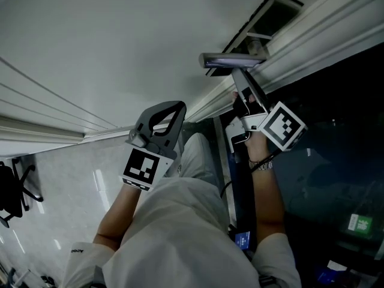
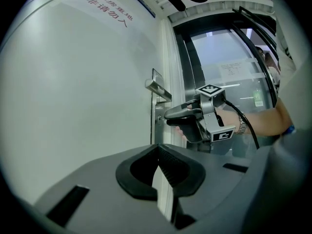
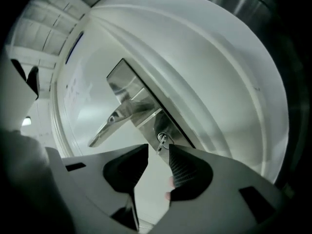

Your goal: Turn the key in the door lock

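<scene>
right gripper [image 3: 158,152]: we see its fingers [image 3: 183,169] standing apart, with neither pad pressing on anything.
key [image 3: 162,141]: it sits in the keyhole of the steel lock plate [image 3: 148,123], just below the door handle [image 3: 117,121] and just ahead of the gap between the right fingertips. We see no contact with either.
left gripper [image 2: 157,150]: its fingers are closed tip to tip and empty. We see it held off the white door [image 2: 87,82], apart from the lock.

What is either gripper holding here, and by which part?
Nothing is held. The right gripper has its jaws apart around the key in the door lock, with the pads not pressing it. The left gripper is shut and empty.
</scene>
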`<state>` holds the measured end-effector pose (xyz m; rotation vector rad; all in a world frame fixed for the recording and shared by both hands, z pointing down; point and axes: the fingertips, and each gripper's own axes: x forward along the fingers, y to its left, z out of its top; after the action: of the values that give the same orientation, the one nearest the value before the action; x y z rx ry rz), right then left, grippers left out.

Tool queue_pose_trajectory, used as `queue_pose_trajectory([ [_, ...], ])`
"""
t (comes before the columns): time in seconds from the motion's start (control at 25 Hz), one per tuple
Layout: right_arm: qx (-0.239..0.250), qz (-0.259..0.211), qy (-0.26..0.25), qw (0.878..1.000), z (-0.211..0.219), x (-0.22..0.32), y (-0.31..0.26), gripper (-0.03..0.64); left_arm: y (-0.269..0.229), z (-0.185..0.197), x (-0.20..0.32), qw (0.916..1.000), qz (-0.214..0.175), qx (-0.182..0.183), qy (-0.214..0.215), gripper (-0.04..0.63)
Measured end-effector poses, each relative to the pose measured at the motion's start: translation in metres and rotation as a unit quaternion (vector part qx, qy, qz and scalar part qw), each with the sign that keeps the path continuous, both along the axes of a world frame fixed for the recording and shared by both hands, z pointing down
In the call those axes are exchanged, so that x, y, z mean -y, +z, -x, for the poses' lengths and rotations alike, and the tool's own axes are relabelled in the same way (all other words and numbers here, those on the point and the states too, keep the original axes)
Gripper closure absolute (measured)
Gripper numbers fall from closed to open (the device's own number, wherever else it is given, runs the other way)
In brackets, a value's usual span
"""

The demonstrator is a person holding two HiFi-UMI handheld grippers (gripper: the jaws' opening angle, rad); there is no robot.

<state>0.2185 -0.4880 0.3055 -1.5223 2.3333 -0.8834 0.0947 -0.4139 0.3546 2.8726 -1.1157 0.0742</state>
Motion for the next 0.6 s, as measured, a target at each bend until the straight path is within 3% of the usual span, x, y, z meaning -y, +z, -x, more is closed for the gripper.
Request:
queue_pose_trajectory([
  [0.16, -0.148, -0.026, -0.005, 0.989, 0.004, -0.008, 0.0, 0.48, -0.001, -0.002, -0.001, 1.0, -0.002, -0.002, 0.002, 0.588],
  [0.24, -0.23, -0.04, -0.005, 0.972, 0.006, -0.011, 0.0, 0.471, -0.002, -0.003, -0.002, 1.0, -0.002, -0.003, 0.003, 0.588],
  [0.32, -0.313, -0.049, -0.001, 0.948, 0.007, -0.014, 0.002, 0.459, -0.002, -0.004, -0.004, 1.0, -0.002, -0.003, 0.005, 0.588],
  [0.44, -0.445, -0.071, 0.014, 0.893, 0.005, -0.014, 0.003, 0.449, -0.003, -0.004, -0.007, 1.0, -0.003, -0.003, 0.005, 0.588],
  [0.6, -0.611, -0.123, 0.039, 0.781, 0.009, -0.013, -0.004, 0.448, 0.001, -0.001, -0.009, 1.0, 0.0, -0.001, 0.001, 0.588],
])
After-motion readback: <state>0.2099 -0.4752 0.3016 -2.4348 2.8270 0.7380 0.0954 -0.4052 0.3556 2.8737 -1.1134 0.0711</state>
